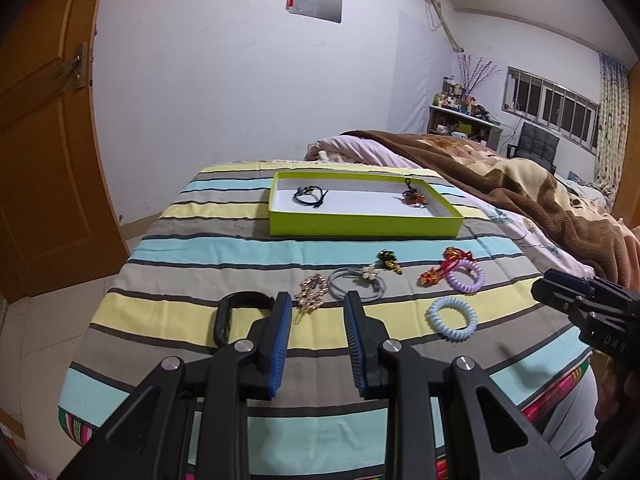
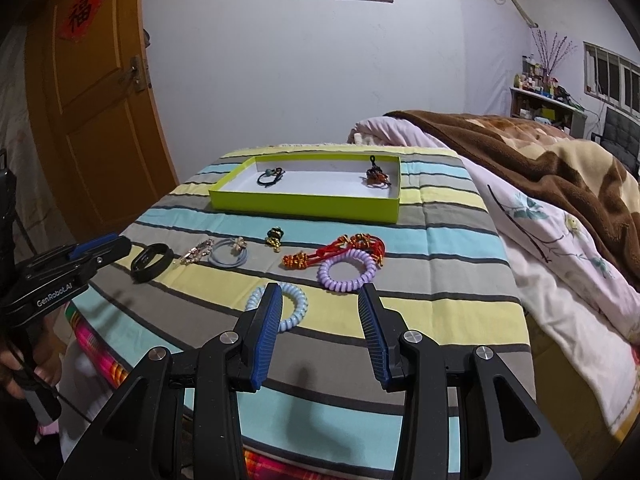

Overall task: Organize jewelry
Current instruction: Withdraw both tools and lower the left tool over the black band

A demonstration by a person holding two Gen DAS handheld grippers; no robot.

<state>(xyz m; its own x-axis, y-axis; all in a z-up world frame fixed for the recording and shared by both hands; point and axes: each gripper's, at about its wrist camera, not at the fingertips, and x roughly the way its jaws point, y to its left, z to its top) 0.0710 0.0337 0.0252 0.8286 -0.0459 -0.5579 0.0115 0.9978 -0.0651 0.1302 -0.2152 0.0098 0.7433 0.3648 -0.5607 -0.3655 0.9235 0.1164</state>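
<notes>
Jewelry is only partly sorted: a shallow lime-green cardboard tray with a white floor point(image 1: 360, 227) lies on the bed well beyond both pairs of tongs, and it holds just two pieces, a dark cord bracelet with a teal bead point(image 1: 309, 194) at its left end and a reddish-brown beaded charm point(image 1: 414, 196) at its right. By my reading most of the work remains, since seven pieces lie loose between the tongs and the tray. Just ahead of the left tongs point(image 1: 317, 306) are a black band point(image 1: 232, 316), a pinkish-gold chain bracelet point(image 1: 313, 294) and a grey-blue hair elastic with a small pale flower point(image 1: 358, 280); a gold-and-black charm point(image 1: 388, 262) sits farther on. Ahead of the right tongs point(image 2: 320, 294) are a pale blue spiral hair tie point(image 2: 294, 308), partly behind the left finger, a lilac spiral hair tie point(image 2: 346, 270) and a red knotted cord ornament point(image 2: 340, 252). Both tongs stand wide and empty. Everything rests on a striped bedspread of yellow, aqua and grey point(image 1: 180, 272); a brown blanket point(image 2: 560, 168) is heaped to the right, with an orange wooden door point(image 2: 96, 120) to the left and a white wall beyond.
</notes>
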